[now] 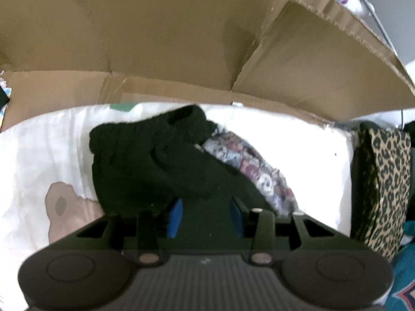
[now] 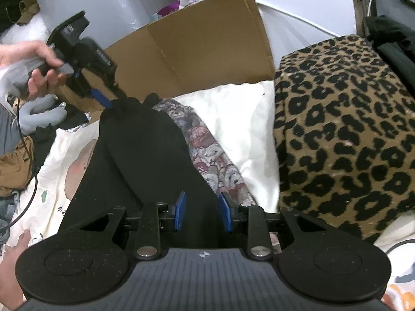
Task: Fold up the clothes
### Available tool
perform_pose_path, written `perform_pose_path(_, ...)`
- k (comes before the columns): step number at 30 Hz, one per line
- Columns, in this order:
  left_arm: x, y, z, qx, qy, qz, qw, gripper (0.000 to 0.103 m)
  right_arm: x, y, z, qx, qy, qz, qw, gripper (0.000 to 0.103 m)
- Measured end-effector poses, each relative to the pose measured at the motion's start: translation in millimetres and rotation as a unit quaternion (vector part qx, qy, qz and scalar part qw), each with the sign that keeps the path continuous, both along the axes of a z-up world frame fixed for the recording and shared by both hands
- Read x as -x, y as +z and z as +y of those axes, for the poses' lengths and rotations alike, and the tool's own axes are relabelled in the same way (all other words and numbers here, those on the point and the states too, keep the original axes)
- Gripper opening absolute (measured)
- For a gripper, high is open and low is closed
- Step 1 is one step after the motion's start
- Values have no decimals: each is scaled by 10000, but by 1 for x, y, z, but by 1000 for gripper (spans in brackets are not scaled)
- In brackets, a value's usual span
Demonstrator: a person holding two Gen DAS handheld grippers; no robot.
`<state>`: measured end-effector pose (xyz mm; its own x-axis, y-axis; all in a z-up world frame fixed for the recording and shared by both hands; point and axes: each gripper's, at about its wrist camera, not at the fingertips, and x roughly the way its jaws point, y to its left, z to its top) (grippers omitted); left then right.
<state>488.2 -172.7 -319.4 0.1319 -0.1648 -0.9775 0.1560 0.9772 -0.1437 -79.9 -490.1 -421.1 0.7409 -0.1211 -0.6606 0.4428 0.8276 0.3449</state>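
With both the left gripper point(image 2: 110, 98) and right gripper point(image 2: 202, 213) pinching the black knit garment point(image 2: 145, 150), I feared it slipping onto the leopard-print fabric point(image 2: 345, 134) alongside.

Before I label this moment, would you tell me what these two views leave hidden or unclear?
- Black garment: its near end is hidden behind the right gripper body in the right wrist view, so its full shape is unknown.
- Patterned cloth: partly buried under the black garment in both views; the left wrist view is blurred.
- Left gripper: small and motion-blurred in the right wrist view; its pads' contact is unclear.
- Leopard-print fabric: cut off by the frame edge.
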Motion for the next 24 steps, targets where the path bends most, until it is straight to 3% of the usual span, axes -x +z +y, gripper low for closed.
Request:
perform_pose_path(6, -15, 5, -17, 162, 88, -156, 9997, 42, -4, -3, 5, 57, 11, -50, 10000, 35)
perform_pose_path(8, -20, 3, -22, 57, 227, -188, 9995, 42, -4, -4, 2, 39, -66, -52, 10000, 35)
perform_pose_path(10, -26, -6, -27, -83, 423, -50, 9991, 33, -4, -7, -1, -3, -160, -51, 9999, 35)
perform_pose_path(16, -28, -33, -43, -88, 601, 106, 9981, 33, -8, -15, -6, 19, -249, 44, 9997, 35)
perform_pose_path(24, -21, -61, -39, -495, 798, 228, 9953, 36, -11, -20, -9, 41, -282, 129, 9995, 35)
